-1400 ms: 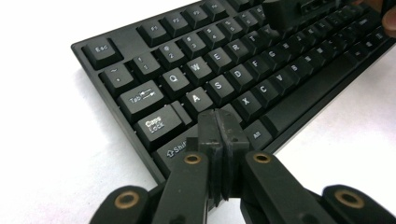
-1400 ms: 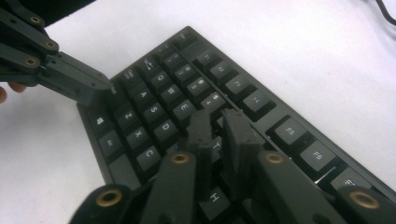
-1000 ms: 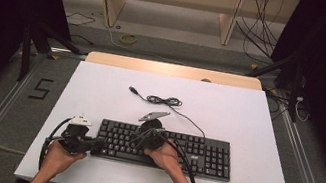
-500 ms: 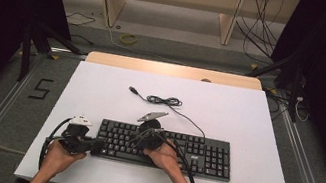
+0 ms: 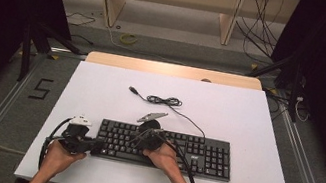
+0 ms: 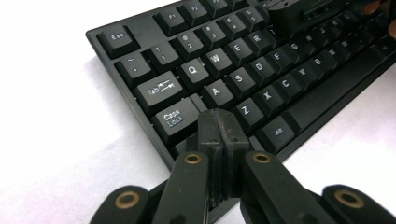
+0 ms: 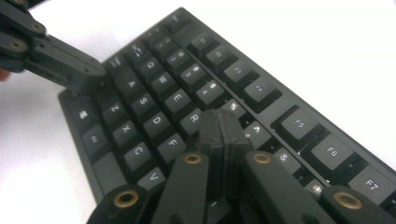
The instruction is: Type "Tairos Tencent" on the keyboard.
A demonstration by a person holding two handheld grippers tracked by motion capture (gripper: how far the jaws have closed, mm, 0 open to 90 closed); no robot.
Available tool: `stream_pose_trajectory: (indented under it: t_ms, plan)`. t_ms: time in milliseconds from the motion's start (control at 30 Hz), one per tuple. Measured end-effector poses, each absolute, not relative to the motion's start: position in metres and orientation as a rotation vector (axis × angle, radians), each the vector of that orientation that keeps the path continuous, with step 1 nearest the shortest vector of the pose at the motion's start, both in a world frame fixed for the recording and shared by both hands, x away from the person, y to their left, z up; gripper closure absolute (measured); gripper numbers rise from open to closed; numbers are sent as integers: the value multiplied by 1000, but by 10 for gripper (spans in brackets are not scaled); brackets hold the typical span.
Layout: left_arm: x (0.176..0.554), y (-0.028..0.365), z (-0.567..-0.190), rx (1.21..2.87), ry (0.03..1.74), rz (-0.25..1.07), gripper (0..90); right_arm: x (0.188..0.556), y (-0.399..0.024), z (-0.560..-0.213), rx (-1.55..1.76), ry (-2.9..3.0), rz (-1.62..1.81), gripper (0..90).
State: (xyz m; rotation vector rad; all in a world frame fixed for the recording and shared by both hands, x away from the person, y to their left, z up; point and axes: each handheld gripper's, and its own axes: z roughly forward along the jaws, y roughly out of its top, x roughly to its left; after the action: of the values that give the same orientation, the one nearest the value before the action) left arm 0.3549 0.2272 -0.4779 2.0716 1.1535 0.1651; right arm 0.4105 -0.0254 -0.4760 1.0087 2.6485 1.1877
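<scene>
The left gripper (image 6: 218, 122) has its fingers pressed together with nothing between them, so the joined tips work as one blunt point. They sit on the lower left corner of the black keyboard (image 5: 166, 149), just below the Caps Lock key (image 6: 173, 119), with the A key just beyond the tips; judging by the pose, this is either a Shift press or a hold to steady the board.

The right gripper (image 7: 223, 126) likewise has its fingers together on nothing. Its tips rest among the letter keys, with the R key (image 7: 194, 118) just beside them on one side and the number row just ahead; it looks like key pressing, one key at a time.

The keyboard lies flat under both sets of fingers on the white surface (image 5: 248, 116). Its USB cable (image 5: 164, 101) trails beyond the fingers, loosely coiled and unplugged.

Counted: two grippers, one keyboard, one cable.
</scene>
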Motion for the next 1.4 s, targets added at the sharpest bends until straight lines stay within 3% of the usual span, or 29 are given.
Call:
stream_pose_trajectory:
  t_ms: [267, 1000, 1400]
  plan:
    - [354, 227, -471, 2011, 1129, 158, 773, 406, -32, -467, 991, 2614, 1248, 835]
    - [360, 221, -462, 1932, 1109, 184, 386, 395, -69, -452, 1022, 2558, 1354, 530]
    - [369, 211, -459, 1928, 1097, 180, 323, 388, -84, -450, 1055, 2554, 1414, 371]
